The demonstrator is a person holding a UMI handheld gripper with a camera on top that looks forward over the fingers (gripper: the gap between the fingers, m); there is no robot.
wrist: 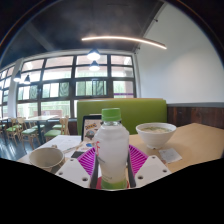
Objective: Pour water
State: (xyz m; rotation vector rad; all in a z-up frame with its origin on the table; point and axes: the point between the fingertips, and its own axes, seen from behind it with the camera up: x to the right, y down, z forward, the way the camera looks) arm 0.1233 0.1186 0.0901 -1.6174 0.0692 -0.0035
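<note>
A clear plastic water bottle [112,150] with a green cap and green base label stands upright between my gripper [112,163] fingers. Both magenta pads [86,160] press against its sides, so the gripper is shut on the bottle. A white bowl [156,132] sits on the table beyond the right finger. Another white bowl [46,157] sits near the left finger.
The wooden table [195,142] extends ahead. A green bench seat [135,110] stands behind it. A small dark tablet-like item [91,126] stands behind the bottle. Large windows and other tables with chairs lie to the left.
</note>
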